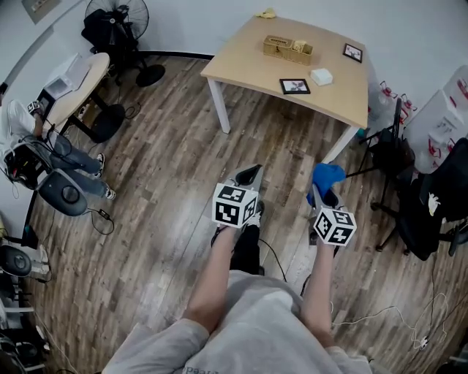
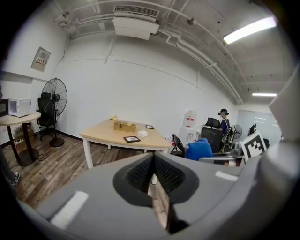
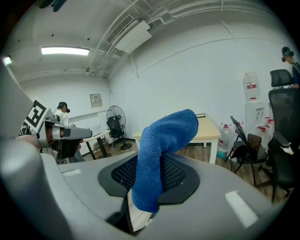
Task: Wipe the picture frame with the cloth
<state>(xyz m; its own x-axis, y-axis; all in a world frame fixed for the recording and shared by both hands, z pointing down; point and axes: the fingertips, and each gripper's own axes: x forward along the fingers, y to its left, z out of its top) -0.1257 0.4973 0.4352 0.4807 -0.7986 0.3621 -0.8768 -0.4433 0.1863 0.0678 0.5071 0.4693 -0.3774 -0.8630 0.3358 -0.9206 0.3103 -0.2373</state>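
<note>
Across the room, a black picture frame (image 1: 295,86) lies flat near the front edge of the wooden table (image 1: 248,62), and a second frame (image 1: 353,52) lies at the back right. The left gripper view shows the near frame (image 2: 131,139) well ahead. A blue cloth (image 1: 327,175) is bunched in my right gripper (image 1: 322,191), whose jaws are shut on it; the cloth (image 3: 164,140) arches up out of that gripper (image 3: 157,161). Held beside it over the wood floor, my left gripper (image 1: 251,174) is shut with nothing in it (image 2: 153,157). Both grippers are far short of the table.
A wooden box (image 1: 287,48), a white block (image 1: 321,76) and a yellow object (image 1: 265,13) share the table. Black office chairs (image 1: 439,197) and water bottles stand right. A seated person (image 1: 29,139), a round table (image 1: 77,84) and a fan (image 1: 117,18) are left. Cables cross the floor.
</note>
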